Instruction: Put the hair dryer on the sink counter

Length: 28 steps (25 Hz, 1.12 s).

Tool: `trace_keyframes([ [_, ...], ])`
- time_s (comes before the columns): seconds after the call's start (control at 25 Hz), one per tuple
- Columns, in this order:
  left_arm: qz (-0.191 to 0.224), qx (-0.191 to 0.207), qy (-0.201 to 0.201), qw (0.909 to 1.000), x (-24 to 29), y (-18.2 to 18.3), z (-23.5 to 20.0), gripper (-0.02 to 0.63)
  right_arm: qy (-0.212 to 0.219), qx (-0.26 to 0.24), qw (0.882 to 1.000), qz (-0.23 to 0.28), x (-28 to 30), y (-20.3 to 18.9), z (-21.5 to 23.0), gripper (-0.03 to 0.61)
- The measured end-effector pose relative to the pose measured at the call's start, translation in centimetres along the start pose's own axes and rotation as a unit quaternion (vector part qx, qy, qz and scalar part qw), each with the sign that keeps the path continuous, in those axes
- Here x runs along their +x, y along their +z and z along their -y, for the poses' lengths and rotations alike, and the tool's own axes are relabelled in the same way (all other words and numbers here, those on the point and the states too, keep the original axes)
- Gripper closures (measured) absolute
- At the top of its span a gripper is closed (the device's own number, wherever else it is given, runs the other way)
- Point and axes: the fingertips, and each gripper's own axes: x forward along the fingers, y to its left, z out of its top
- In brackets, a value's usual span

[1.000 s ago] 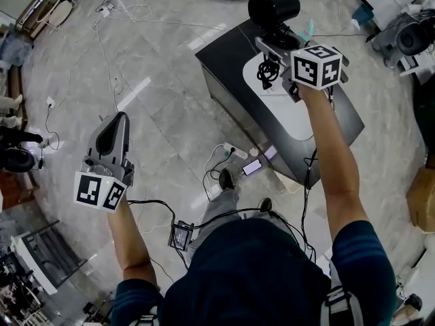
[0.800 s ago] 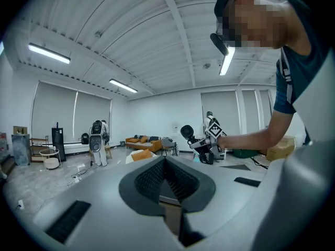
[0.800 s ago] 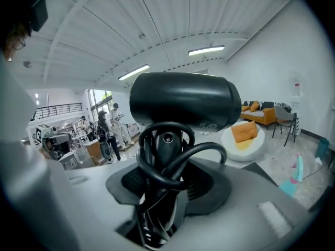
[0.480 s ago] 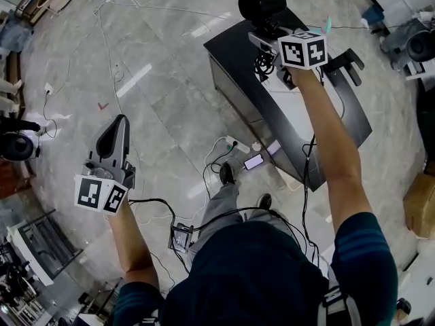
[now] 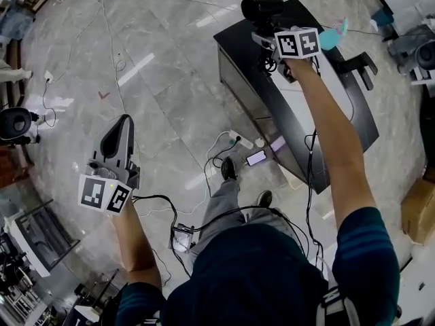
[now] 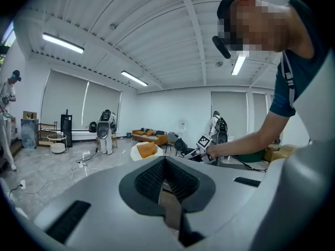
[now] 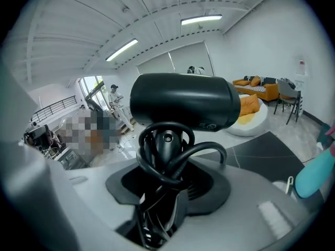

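A black hair dryer [image 5: 262, 7] has its cord wound round the handle, and my right gripper [image 5: 270, 34] is shut on that handle. It hangs over the far end of the black sink counter [image 5: 343, 117]. In the right gripper view the dryer's barrel [image 7: 183, 102] lies crosswise above the jaws, with the right gripper [image 7: 165, 192] clamped on the corded handle and the counter [image 7: 261, 150] below. My left gripper [image 5: 123, 122] is at the left over the marble floor, shut and empty. The left gripper [image 6: 165, 179] shows its pads together in its own view.
A black faucet [image 5: 360, 63] and a teal object [image 5: 333, 38] are on the counter. Cables, a power strip [image 5: 238, 140] and a phone [image 5: 256, 159] lie on the floor by the counter's near side. A cardboard box [image 5: 418, 206] sits at the right edge. People stand far off.
My right gripper has carried the hair dryer farther out over the counter's far end. The left gripper has stayed about where it was.
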Motion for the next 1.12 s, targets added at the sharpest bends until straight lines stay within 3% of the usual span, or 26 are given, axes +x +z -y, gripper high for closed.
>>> trace_keyframes([
  [0.48, -0.016, -0.027, 0.011, 0.9995, -0.1, -3.6, -1.7, 0.609, -0.019, 0.019, 0.997, -0.076, 6.3, -4.6, 2.9, 0.39],
  [1.12, -0.027, -0.051, 0.018, 0.9982, 0.8, -6.6, -3.1, 0.609, -0.038, 0.022, 0.984, -0.174, 10.8, -8.6, 5.9, 0.39],
])
